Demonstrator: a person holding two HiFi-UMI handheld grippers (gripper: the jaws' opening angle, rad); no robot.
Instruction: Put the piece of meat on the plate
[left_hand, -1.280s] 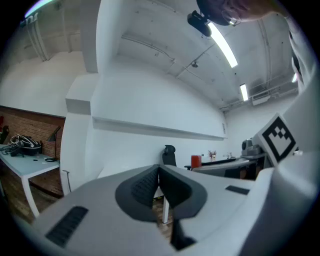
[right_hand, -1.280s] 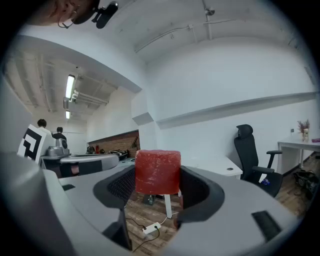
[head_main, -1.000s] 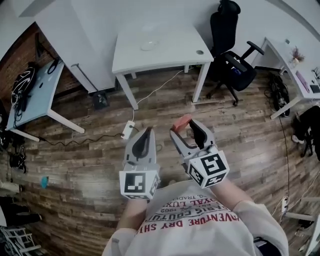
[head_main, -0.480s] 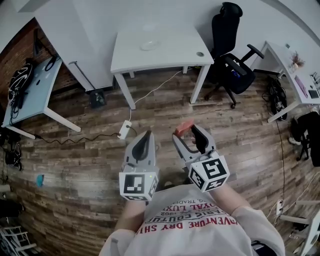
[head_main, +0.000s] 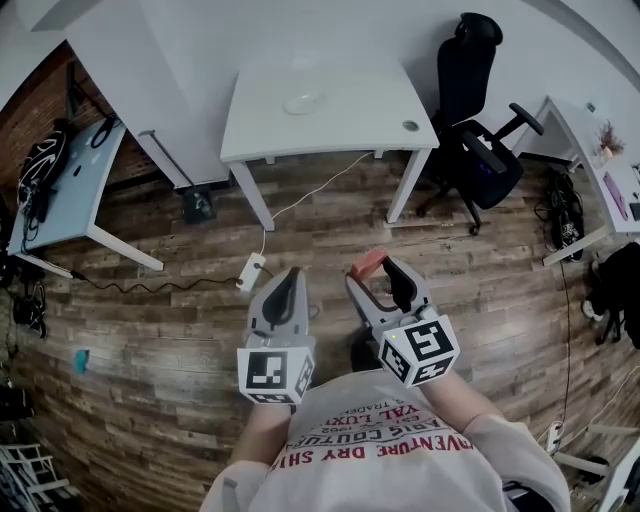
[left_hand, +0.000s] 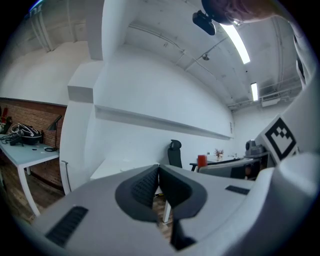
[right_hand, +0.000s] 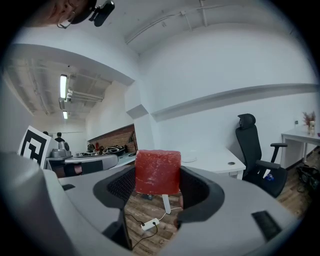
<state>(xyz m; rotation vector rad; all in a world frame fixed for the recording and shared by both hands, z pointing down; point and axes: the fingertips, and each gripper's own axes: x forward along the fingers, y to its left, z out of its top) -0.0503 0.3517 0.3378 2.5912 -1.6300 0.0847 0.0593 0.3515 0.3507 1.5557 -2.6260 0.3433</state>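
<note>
Both grippers sit slightly lower in my head view than a second ago, and the black office chair has slid rightward. My right gripper is clamped on the red piece of meat above the wood floor. My left gripper is closed, holding nothing. The plate sits on the white table, well ahead.

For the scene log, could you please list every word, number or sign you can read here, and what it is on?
"VENTURE DRY SH": red print on the person's shirt, upside down and cut off.
Smaller shirt lines above it: too blurred to read.
Cubes on the left tool and right tool: square black-and-white markers, no letters.
Nothing else is legible.
</note>
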